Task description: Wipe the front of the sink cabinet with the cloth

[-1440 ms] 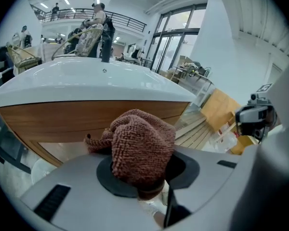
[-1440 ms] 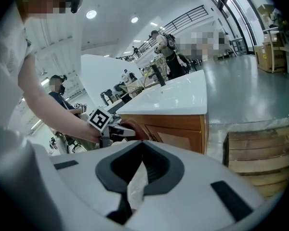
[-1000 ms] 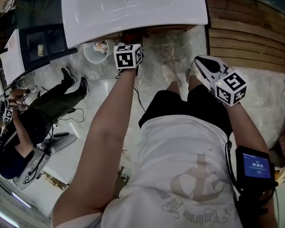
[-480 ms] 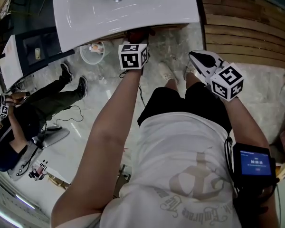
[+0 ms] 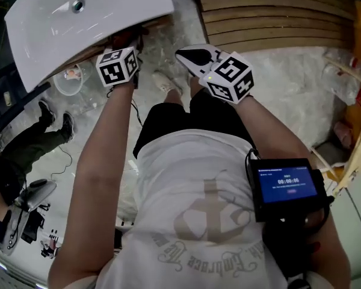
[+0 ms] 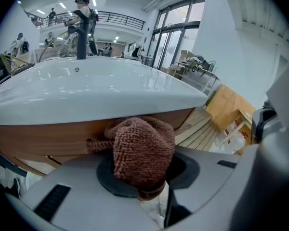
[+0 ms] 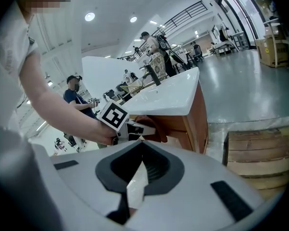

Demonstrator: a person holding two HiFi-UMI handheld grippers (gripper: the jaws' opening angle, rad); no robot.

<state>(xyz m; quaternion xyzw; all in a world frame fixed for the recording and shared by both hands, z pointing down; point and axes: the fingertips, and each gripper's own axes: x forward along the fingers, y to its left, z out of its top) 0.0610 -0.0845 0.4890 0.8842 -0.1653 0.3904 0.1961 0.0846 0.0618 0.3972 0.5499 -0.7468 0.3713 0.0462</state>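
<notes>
The left gripper is clenched on the cloth, a brown looped-knit wad that bulges out ahead of the jaws. The right gripper has its jaws drawn together on nothing and hangs apart from the work, off to the right of the cabinet and pointed back toward it.

The cloth sits against the cabinet's wooden front at its top edge, just under the rim of the white basin. It lies toward the front's right end. From the right gripper view it appears to touch the wood.

The cloth looks soft, light and limp, so it should flatten against the panel and follow its surface. It also has no stiffness of its own. The hold is best kept on the gathered middle, as it is here, with a thick pad of fabric left proud of the tips so that the jaws themselves do not scrape the wood. A loose tail at the cloth's left could drag or snag on the edge.

Beyond the cabinet lie a pale marbled floor and a slatted wooden platform at the right. A seated person is off to the left.
</notes>
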